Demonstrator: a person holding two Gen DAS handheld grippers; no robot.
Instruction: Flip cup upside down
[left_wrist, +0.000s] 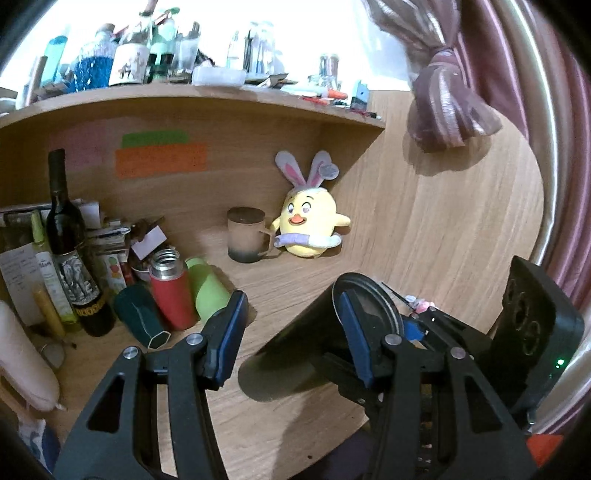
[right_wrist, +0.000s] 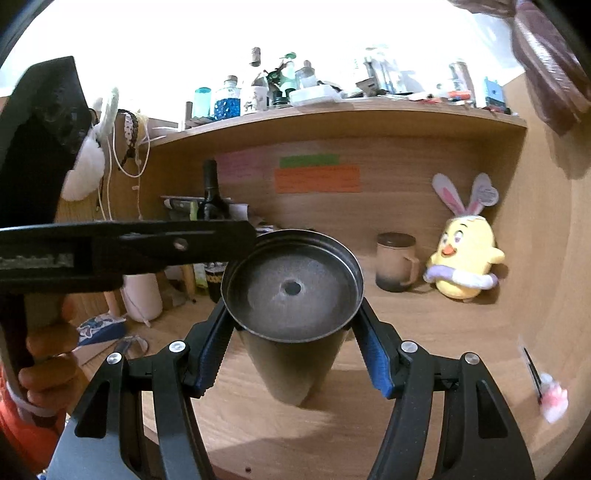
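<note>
A dark metal cup (right_wrist: 291, 291) stands between the blue pads of my right gripper (right_wrist: 291, 332), its round end facing the camera, its body reaching down to the wooden desk (right_wrist: 424, 332). The jaws close on its sides. In the left wrist view the same cup (left_wrist: 314, 332) lies tilted to the right of my left gripper (left_wrist: 291, 325), which is open and empty, with its right pad (left_wrist: 354, 332) in front of the cup. The left gripper's finger (right_wrist: 147, 243) crosses the right wrist view, touching the cup's rim.
A frosted mug (left_wrist: 245, 234) and a yellow chick plush (left_wrist: 310, 221) stand at the back. A wine bottle (left_wrist: 68, 243), red flask (left_wrist: 170, 288), green cup (left_wrist: 208, 288) and dark cup (left_wrist: 142, 317) crowd the left. A shelf (left_wrist: 221, 99) overhangs.
</note>
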